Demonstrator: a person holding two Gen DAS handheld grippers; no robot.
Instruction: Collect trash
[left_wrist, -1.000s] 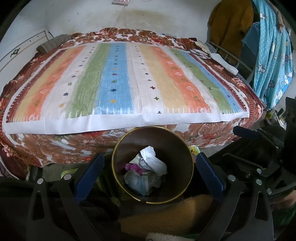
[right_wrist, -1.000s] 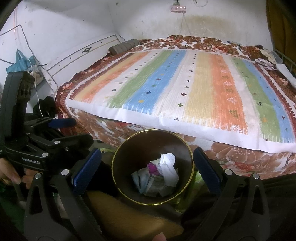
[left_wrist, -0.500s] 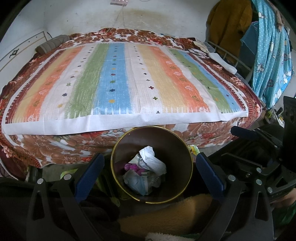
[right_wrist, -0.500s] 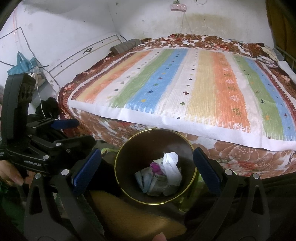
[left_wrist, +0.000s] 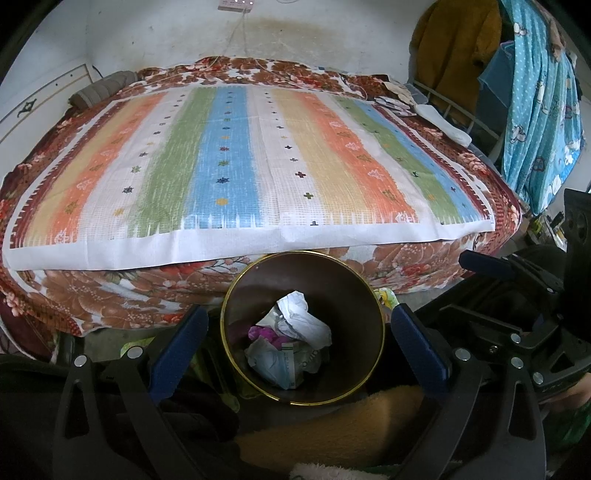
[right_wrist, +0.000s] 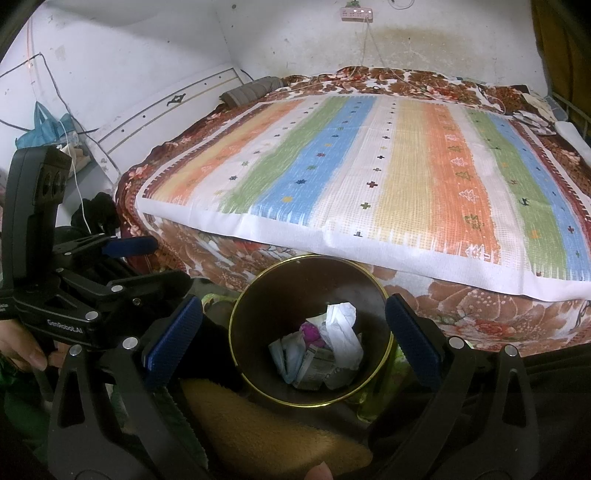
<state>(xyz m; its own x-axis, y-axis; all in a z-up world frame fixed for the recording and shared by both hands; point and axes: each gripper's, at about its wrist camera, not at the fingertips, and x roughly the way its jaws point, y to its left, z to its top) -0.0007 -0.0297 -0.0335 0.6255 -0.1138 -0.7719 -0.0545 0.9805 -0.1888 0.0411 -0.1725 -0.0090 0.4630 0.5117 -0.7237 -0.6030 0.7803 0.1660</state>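
Observation:
A dark round trash bin (left_wrist: 306, 266) with a gold rim stands on the floor against the bed's near side. Inside it lie crumpled white paper (left_wrist: 301, 321), a pink scrap (left_wrist: 260, 332) and other wrappers. In the left wrist view my left gripper (left_wrist: 297, 339) hovers over the bin, open and empty, its blue pads either side of the rim. The right wrist view shows the same bin (right_wrist: 280, 295) and paper (right_wrist: 341, 328), with my right gripper (right_wrist: 291, 334) open and empty above it. Each gripper appears at the edge of the other's view.
A bed with a striped mat (left_wrist: 236, 166) over a brown floral cover (left_wrist: 110, 295) fills the far side. Blue cloth (left_wrist: 539, 110) hangs at the right, a blue bag (right_wrist: 48, 129) at the left wall. A tan fleece (right_wrist: 266, 435) lies near the bin. A hand (right_wrist: 22, 350) holds the left gripper.
Both views have shifted slightly, the right gripper moving a little left and closer. The bin's contents are unchanged and both grippers stay open.

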